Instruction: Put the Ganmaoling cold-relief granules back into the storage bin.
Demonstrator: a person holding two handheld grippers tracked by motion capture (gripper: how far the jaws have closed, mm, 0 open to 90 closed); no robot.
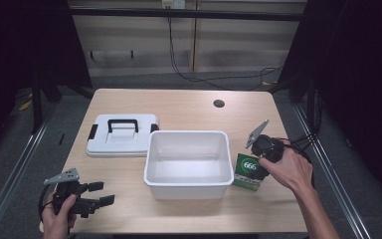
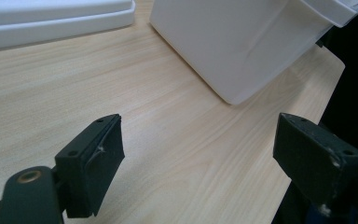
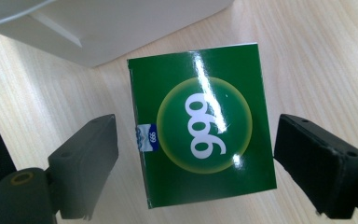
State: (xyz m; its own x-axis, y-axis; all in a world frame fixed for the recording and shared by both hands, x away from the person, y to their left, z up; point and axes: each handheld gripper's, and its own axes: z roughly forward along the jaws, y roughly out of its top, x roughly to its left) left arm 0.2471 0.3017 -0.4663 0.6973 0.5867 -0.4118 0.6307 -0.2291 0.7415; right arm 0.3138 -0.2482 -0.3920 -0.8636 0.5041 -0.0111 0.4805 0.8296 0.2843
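One green box (image 3: 200,126) sits on the desk (image 1: 189,107), right of the white bin (image 1: 187,158). Our right tool (image 3: 196,172) straddles it, jaws apart; we judge it light, glossy, crushable, best pinched across opposite sides.

Black claws (image 1: 101,193) with square pads, grey three-cornered plates, black cables.

A pale wooden bench (image 1: 179,107) carries a white open tub (image 1: 187,185) at its middle. A white lid with a black handle (image 1: 123,134) lies to the tub's left, a green box (image 1: 247,172) just to its right.
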